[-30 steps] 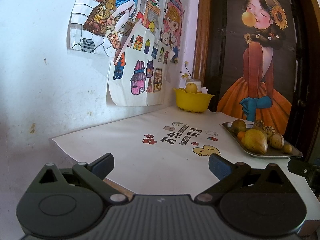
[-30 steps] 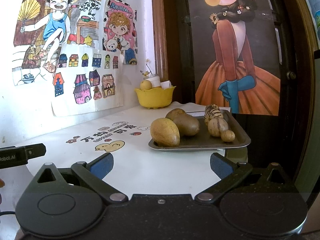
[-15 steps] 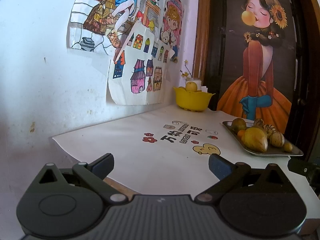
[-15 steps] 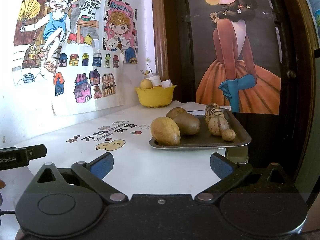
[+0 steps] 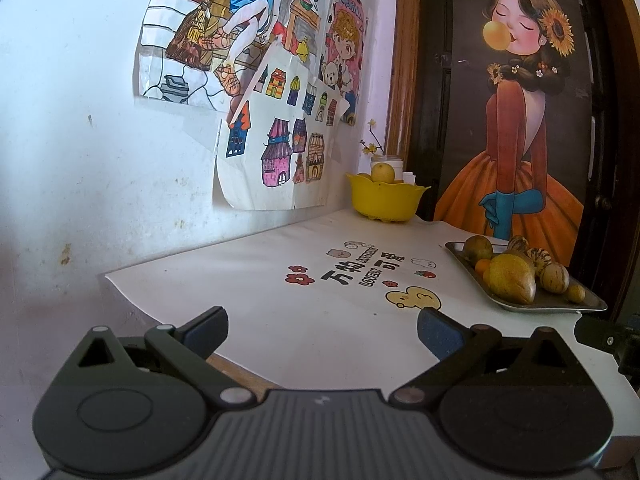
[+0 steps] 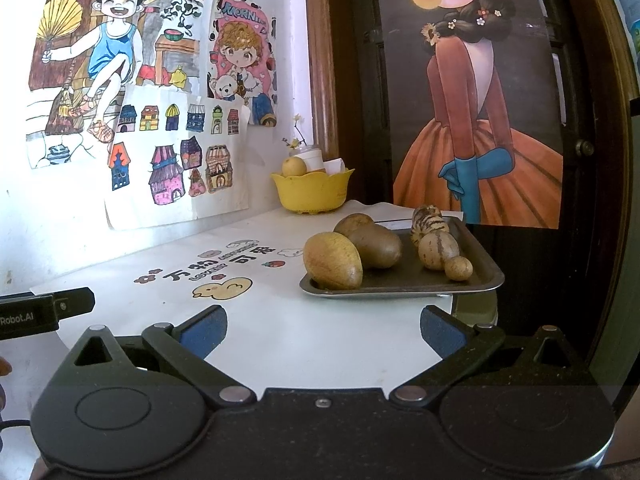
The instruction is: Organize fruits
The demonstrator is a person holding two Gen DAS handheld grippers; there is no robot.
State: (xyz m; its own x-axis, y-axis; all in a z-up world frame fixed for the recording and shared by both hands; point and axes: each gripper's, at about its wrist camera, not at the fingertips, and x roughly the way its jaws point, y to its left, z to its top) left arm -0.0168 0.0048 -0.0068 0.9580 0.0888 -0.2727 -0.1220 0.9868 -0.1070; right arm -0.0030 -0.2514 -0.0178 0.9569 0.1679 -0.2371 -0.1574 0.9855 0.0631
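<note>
A metal tray at the table's right edge holds several fruits: a yellow-brown mango, a brown pear-shaped fruit, striped melons and a small round fruit. The tray also shows in the left wrist view, with the mango and a small orange. A yellow bowl at the back holds a round yellow fruit; this bowl also shows in the left wrist view. My left gripper and right gripper are open, empty, and short of the tray.
A white mat with printed characters and a duck covers the table. Drawings hang on the left wall; a dark door with a poster stands behind. The left gripper's tip shows at the right wrist view's left edge.
Both grippers have drifted slightly; the tray sits a little farther off in the left wrist view. Neither gripper's jaws have moved.
</note>
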